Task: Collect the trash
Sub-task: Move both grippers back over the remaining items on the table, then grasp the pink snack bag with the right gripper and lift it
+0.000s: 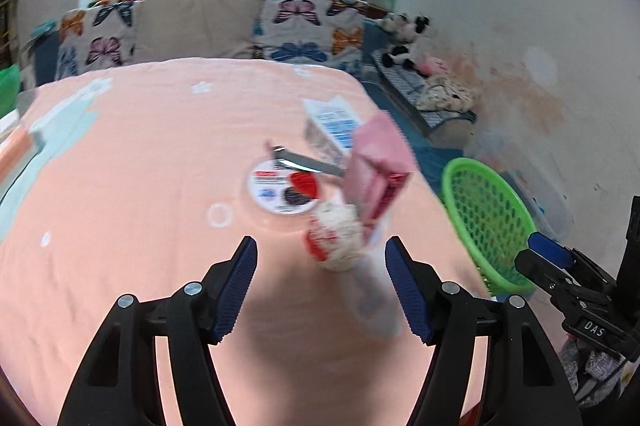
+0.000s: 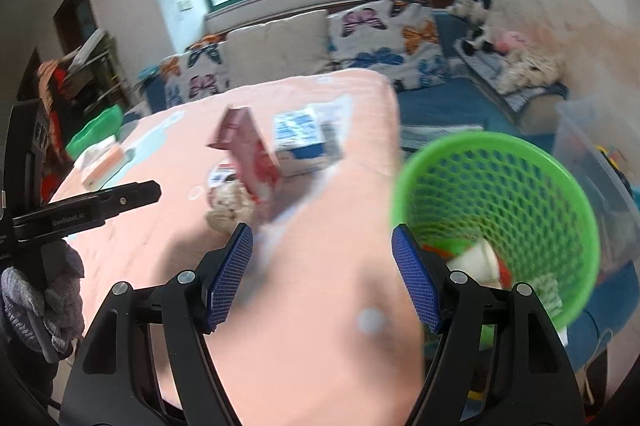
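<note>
On the pink-covered table point(image 1: 140, 153) lies a pile of trash: a pink carton point(image 1: 376, 169), a blue-and-white carton point(image 1: 332, 127), a round lid with a red label point(image 1: 284, 191), a crumpled tissue wad point(image 1: 342, 238) and a clear plastic piece point(image 1: 374, 290). My left gripper point(image 1: 320, 286) is open just short of the wad. My right gripper point(image 2: 322, 274) is open and empty over the table's right edge, beside the green mesh basket point(image 2: 500, 193). The pink carton point(image 2: 250, 149), blue-and-white carton point(image 2: 302, 139) and wad point(image 2: 230, 205) show in the right wrist view.
The green basket point(image 1: 488, 222) stands off the table's right edge and holds a paper cup point(image 2: 478, 260) and other scraps. A clear storage bin point(image 2: 596, 161) stands behind it. A sofa with butterfly cushions point(image 1: 296, 33) lies beyond the table. A small box point(image 2: 106, 165) lies at the table's far left.
</note>
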### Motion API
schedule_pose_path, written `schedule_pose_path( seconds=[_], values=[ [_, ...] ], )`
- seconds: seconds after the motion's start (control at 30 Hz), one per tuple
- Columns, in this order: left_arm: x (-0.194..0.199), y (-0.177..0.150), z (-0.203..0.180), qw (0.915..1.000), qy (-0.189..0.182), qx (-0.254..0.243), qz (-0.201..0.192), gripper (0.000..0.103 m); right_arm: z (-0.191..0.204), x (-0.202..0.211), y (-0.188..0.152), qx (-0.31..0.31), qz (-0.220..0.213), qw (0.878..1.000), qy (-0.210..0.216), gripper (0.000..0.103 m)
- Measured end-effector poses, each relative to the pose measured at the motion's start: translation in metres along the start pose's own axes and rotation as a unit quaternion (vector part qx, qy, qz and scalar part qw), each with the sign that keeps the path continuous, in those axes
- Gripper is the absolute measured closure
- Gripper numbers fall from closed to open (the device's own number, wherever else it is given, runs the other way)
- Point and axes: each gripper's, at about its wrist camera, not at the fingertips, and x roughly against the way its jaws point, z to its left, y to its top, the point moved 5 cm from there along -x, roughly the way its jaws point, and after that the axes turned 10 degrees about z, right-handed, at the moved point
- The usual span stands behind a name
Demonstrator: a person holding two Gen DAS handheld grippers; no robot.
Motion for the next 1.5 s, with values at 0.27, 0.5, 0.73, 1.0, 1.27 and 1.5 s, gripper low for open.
schedule_pose_path(
  seconds=[0.27,0.5,0.73,1.0,1.27,1.5],
  values=[
    [0.009,-0.011,0.027,0.9997,0.009,0.022,-0.005,0.035,0.039,-0.025,0.021,0.039,0.008,0.999,0.022,0.031],
    [0.012,-0.014,0.034,0.9995,0.013,0.027,-0.004,0.029,0.054,-0.052,0.034,0.053,0.021,0.998,0.03,0.031],
    [0.012,-0.016,0.04,0.9993,0.014,0.034,-0.002,0.029,0.06,-0.073,0.042,0.059,0.029,0.997,0.032,0.031],
    [0.008,-0.019,0.05,0.9988,0.015,0.046,0.004,0.029,0.067,-0.099,0.059,0.066,0.033,0.997,0.024,0.034],
    [0.002,-0.017,0.059,0.9984,0.017,0.054,0.011,0.028,0.065,-0.121,0.068,0.059,0.041,0.997,0.015,0.054],
    [-0.006,-0.015,0.055,0.9984,0.019,0.051,0.016,0.028,0.057,-0.11,0.066,0.054,0.03,0.998,0.018,0.073]
  ],
)
